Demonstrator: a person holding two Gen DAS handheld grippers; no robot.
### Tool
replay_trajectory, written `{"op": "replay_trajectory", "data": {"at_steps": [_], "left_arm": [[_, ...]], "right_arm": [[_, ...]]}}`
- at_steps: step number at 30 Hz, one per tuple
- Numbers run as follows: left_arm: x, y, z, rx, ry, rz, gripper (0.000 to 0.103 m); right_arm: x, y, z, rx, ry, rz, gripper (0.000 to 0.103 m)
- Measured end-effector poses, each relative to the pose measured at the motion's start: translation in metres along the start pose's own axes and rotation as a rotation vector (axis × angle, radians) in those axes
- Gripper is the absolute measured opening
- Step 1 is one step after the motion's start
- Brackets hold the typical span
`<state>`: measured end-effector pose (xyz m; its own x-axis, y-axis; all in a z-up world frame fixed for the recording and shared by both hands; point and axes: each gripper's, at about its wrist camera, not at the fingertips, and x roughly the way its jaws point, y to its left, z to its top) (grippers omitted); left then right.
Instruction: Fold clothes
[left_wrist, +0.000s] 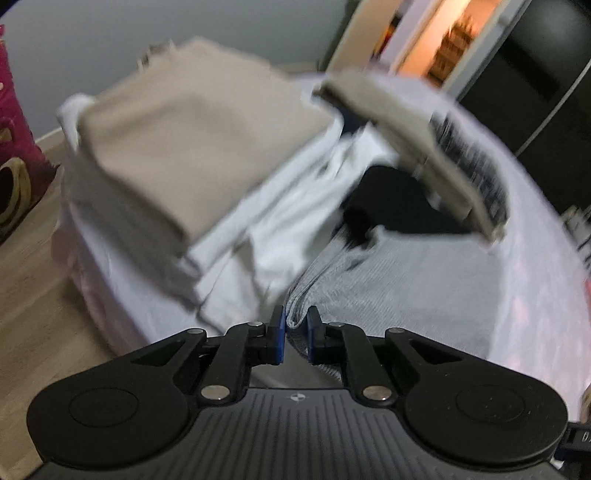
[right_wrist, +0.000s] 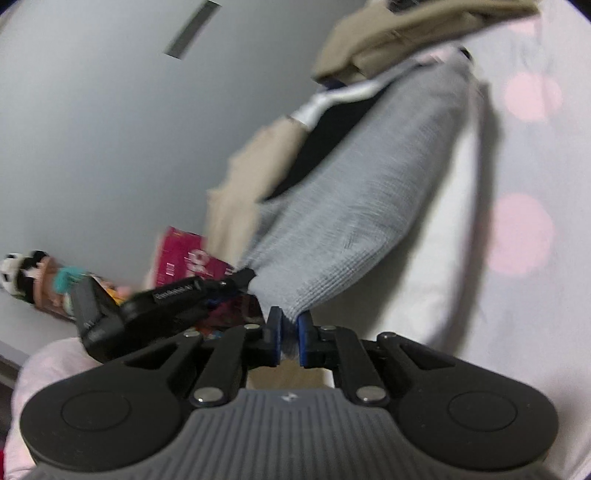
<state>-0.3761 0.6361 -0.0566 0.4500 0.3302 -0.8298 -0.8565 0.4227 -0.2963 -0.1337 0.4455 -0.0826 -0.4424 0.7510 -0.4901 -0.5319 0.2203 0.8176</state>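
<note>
A grey ribbed knit garment (left_wrist: 388, 273) lies on the pale bed cover, and both grippers hold an edge of it. My left gripper (left_wrist: 295, 325) is shut on one folded corner of it. My right gripper (right_wrist: 290, 325) is shut on another corner of the same grey garment (right_wrist: 354, 206), which stretches away from the fingers. The left gripper's black body (right_wrist: 147, 306) shows at the left of the right wrist view, close beside the right one. The views are motion-blurred.
A folded stack with a beige garment (left_wrist: 199, 147) on top of white ones sits at the bed's left. More beige, black and striped clothes (left_wrist: 443, 155) lie beyond the grey one. The bed cover (right_wrist: 524, 229) is white with pink dots. A magenta bag (left_wrist: 14, 122) stands on the wooden floor.
</note>
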Motion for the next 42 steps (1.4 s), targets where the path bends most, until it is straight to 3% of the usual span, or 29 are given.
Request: {"op": "replay_trajectory", "data": {"at_steps": [9,13,17,19,22,25,27,28,31,39,40,41,42], "left_arm": [[0.022,-0.004,-0.009,0.056,0.091,0.024,0.013],[0.009,-0.003,-0.009,0.039,0.073,0.029,0.017],[-0.018,-0.018,-0.007,0.062,-0.011,0.055,0.022],[-0.035,-0.032,-0.008,0.098,-0.069,0.069,0.028],[-0.064,-0.062,-0.011,0.151,-0.169,0.079,0.04],[-0.091,-0.095,-0.015,0.19,-0.245,0.071,0.047],[-0.108,-0.117,-0.019,0.217,-0.289,0.069,0.054],[-0.113,-0.128,-0.023,0.232,-0.303,0.079,0.059],[-0.126,-0.158,-0.038,0.249,-0.342,0.082,0.069],[-0.132,-0.208,-0.088,0.254,-0.383,0.057,0.069],[-0.132,-0.211,-0.094,0.249,-0.377,0.043,0.069],[-0.131,-0.214,-0.1,0.242,-0.372,0.04,0.069],[-0.131,-0.217,-0.106,0.237,-0.372,0.05,0.069]], "right_arm": [[0.01,-0.021,-0.018,0.011,0.065,-0.102,0.01],[0.003,-0.017,-0.02,-0.021,0.07,-0.126,0.011],[-0.01,-0.009,-0.023,-0.066,0.072,-0.145,0.015],[-0.023,-0.002,-0.023,-0.114,0.044,-0.165,0.016],[-0.045,0.008,-0.02,-0.175,-0.008,-0.189,0.027],[-0.068,0.026,-0.014,-0.258,-0.069,-0.215,0.028],[-0.082,0.041,-0.01,-0.331,-0.11,-0.24,0.035],[-0.089,0.049,-0.009,-0.37,-0.13,-0.253,0.045],[-0.115,0.069,-0.009,-0.483,-0.19,-0.295,0.044],[-0.17,0.09,-0.025,-0.642,-0.328,-0.402,0.045],[-0.175,0.09,-0.028,-0.651,-0.344,-0.416,0.046],[-0.18,0.09,-0.032,-0.658,-0.36,-0.43,0.059],[-0.185,0.089,-0.035,-0.665,-0.373,-0.441,0.064]]}}
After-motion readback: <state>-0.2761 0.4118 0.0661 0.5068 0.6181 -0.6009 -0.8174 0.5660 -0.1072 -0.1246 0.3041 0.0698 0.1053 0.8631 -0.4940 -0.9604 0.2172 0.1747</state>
